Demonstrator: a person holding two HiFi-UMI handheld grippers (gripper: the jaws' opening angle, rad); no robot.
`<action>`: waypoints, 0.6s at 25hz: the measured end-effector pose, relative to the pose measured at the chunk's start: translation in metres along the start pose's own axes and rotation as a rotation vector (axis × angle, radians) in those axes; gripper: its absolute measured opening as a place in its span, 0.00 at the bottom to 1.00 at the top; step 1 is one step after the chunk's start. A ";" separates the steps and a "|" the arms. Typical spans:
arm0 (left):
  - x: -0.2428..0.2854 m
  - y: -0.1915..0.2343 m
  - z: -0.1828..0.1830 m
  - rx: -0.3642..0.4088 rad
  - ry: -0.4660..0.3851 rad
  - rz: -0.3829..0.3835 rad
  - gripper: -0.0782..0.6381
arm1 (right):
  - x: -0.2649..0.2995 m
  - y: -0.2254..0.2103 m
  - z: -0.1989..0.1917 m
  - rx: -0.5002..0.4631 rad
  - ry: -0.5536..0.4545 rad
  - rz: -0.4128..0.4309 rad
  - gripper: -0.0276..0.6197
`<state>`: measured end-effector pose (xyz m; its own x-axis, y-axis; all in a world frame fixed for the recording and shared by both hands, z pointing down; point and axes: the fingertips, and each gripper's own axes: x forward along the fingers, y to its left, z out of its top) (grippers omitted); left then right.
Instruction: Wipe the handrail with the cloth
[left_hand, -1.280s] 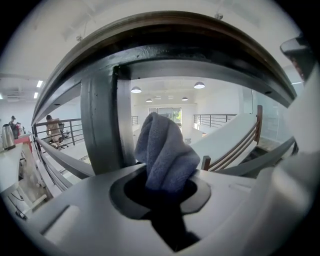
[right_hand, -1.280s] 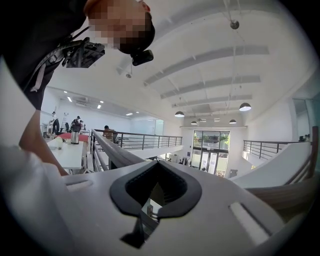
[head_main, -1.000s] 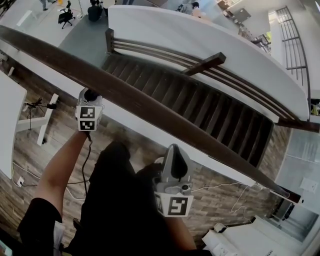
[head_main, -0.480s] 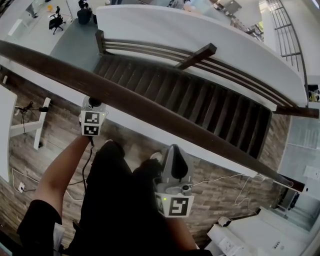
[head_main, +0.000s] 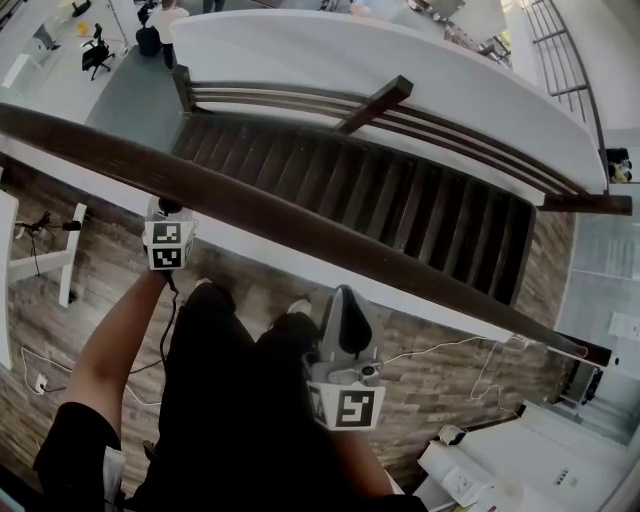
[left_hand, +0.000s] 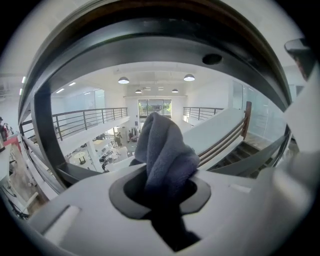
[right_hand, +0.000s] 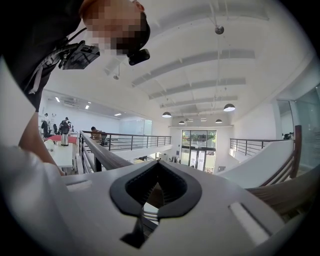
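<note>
The dark wooden handrail (head_main: 300, 225) runs diagonally from upper left to lower right in the head view. My left gripper (head_main: 162, 215) reaches up to its near side, the tip partly hidden by the rail. In the left gripper view it (left_hand: 165, 175) is shut on a bunched grey cloth (left_hand: 162, 150), and the handrail (left_hand: 150, 47) arcs close overhead. My right gripper (head_main: 343, 300) hangs in front of the person's body, below the rail and apart from it. Its jaws (right_hand: 156, 175) are shut with nothing between them.
A staircase (head_main: 400, 210) drops away beyond the rail, with a white curved wall (head_main: 350, 60) and a second rail behind it. White desk legs (head_main: 40, 265) and cables lie on the wood floor at left. White furniture (head_main: 500, 470) stands at lower right.
The head view has drifted, so the stairs sit further up and left. The left gripper stays at the handrail and has shifted slightly along it. The right gripper has barely moved.
</note>
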<state>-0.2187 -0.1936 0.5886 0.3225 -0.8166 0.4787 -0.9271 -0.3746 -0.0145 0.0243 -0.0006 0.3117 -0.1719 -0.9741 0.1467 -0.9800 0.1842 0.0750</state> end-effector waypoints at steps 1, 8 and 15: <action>0.001 -0.004 0.000 0.003 0.003 -0.002 0.21 | -0.001 -0.002 0.001 0.003 -0.002 0.000 0.05; 0.005 -0.034 0.002 -0.015 0.005 -0.011 0.21 | -0.012 -0.016 0.004 0.035 -0.008 0.010 0.05; 0.006 -0.073 0.001 -0.014 0.006 -0.037 0.21 | -0.026 -0.039 0.010 0.062 -0.023 -0.006 0.05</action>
<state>-0.1486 -0.1715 0.5919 0.3551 -0.7998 0.4840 -0.9172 -0.3980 0.0152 0.0662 0.0157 0.2952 -0.1671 -0.9781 0.1238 -0.9853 0.1702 0.0146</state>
